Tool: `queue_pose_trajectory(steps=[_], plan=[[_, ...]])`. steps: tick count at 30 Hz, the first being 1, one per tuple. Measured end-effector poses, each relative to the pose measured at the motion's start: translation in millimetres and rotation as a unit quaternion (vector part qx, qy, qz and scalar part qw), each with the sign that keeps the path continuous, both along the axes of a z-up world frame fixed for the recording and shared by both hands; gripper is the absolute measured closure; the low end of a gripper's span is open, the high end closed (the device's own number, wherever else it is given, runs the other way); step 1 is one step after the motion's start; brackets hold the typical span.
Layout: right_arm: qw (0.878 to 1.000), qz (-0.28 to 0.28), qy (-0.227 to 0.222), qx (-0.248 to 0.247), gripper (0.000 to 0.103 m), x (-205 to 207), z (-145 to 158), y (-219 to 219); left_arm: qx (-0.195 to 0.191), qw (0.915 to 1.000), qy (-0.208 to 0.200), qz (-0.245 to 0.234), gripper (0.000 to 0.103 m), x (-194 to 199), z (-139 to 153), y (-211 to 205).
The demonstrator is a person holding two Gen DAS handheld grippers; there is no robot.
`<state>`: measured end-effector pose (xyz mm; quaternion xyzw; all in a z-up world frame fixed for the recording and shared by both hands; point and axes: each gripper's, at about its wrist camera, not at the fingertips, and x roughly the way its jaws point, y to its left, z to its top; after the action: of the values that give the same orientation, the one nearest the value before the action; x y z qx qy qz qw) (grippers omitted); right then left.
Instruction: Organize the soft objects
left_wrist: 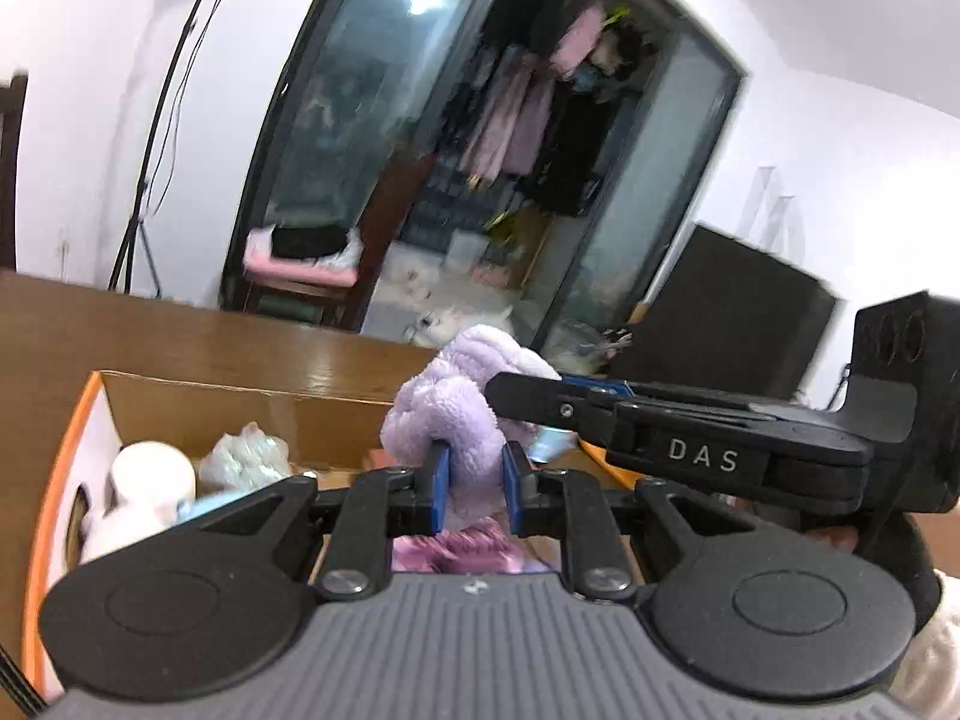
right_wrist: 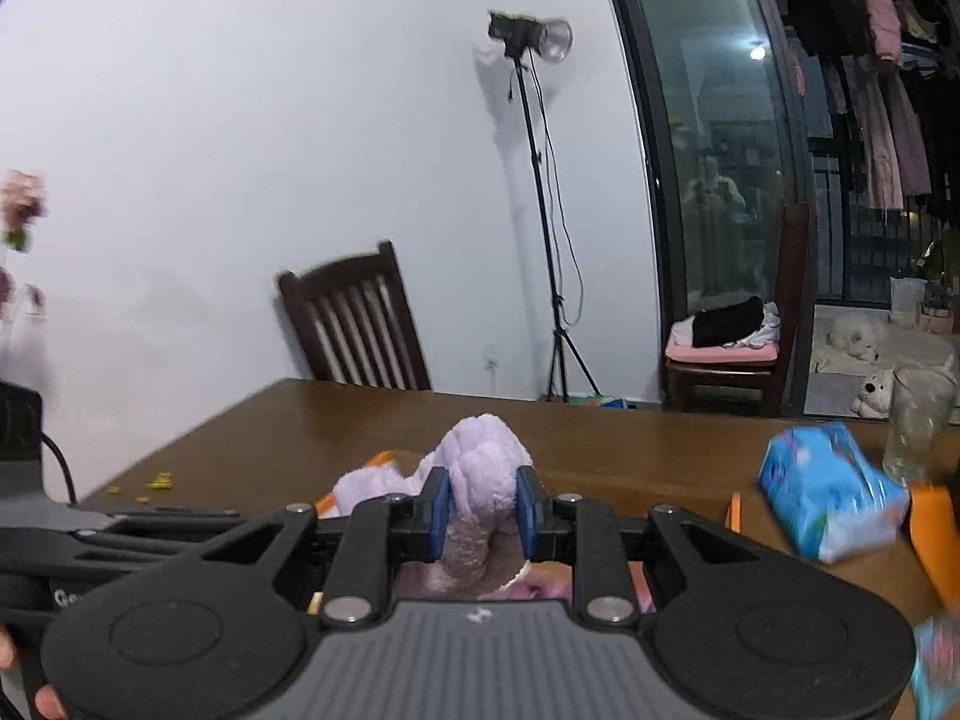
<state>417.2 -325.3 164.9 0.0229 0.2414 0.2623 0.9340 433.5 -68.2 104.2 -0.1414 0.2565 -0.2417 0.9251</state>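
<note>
Brown polished wooden table point(right_wrist: 312, 420) carries an open cardboard box with orange rim point(left_wrist: 66, 420), already holding a few pale items. Both tools clamp one fluffy lilac plush cloth point(left_wrist: 444, 414), the left gripper point(left_wrist: 474, 480) and the right gripper point(right_wrist: 483, 507) each pinching a separate fold between blue pads, presumably to stretch or fold it above the box. Each gripper tilts slightly downward; motion blur obscures the cloth's lower end.
</note>
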Motion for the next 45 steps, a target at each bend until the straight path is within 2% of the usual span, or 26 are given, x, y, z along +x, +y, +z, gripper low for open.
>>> queue_pose_trajectory(steps=[4, 8, 11, 15, 18, 19, 20, 21, 22, 24, 30, 36, 41, 45], plan=[[0.998, 0.009, 0.056, -0.034, 0.080, 79, -32, 14, 0.025, 0.9975, 0.064, 0.016, 0.084, 64, -40, -6], [0.988, 0.046, 0.127, -0.078, 0.080, 125, -78, 36, 0.079, 0.9918, 0.101, 0.002, 0.084, 77, -72, -16], [0.982, 0.055, 0.156, -0.087, 0.079, 130, -101, 44, 0.090, 0.9905, 0.103, -0.018, 0.083, 73, -73, -16], [0.979, 0.046, 0.167, -0.107, 0.076, 133, -105, 55, 0.093, 0.9889, 0.115, -0.017, 0.079, 76, -78, -17], [0.979, 0.044, 0.168, -0.111, 0.074, 133, -103, 60, 0.088, 0.9897, 0.113, -0.007, 0.072, 72, -78, -15], [0.980, 0.042, 0.164, -0.104, 0.073, 133, -102, 57, 0.088, 0.9899, 0.111, -0.006, 0.067, 69, -77, -13], [0.982, 0.037, 0.163, -0.093, 0.066, 133, -100, 53, 0.087, 0.9904, 0.107, -0.003, 0.063, 62, -74, -11], [0.982, 0.034, 0.165, -0.080, 0.066, 132, -96, 49, 0.088, 0.9908, 0.103, -0.001, 0.061, 58, -70, -8], [0.984, 0.032, 0.163, -0.069, 0.063, 126, -92, 43, 0.090, 0.9911, 0.098, 0.000, 0.060, 51, -64, -5], [0.987, 0.020, 0.148, -0.065, 0.046, 115, -76, 35, 0.098, 0.9918, 0.081, 0.008, 0.058, 38, -47, 2], [0.992, 0.000, 0.100, -0.077, 0.043, 61, -21, 17, 0.134, 0.9891, 0.025, 0.056, 0.052, -2, 3, 26], [0.994, -0.024, 0.054, -0.088, 0.037, -5, 30, -6, 0.145, 0.9851, -0.014, 0.092, 0.043, -45, 40, 47], [0.995, -0.038, 0.029, -0.090, 0.035, -53, 49, -15, 0.151, 0.9800, -0.041, 0.123, 0.038, -75, 57, 55], [0.996, -0.041, 0.014, -0.083, 0.032, -82, 53, -17, 0.145, 0.9798, -0.061, 0.123, 0.030, -101, 65, 55]])
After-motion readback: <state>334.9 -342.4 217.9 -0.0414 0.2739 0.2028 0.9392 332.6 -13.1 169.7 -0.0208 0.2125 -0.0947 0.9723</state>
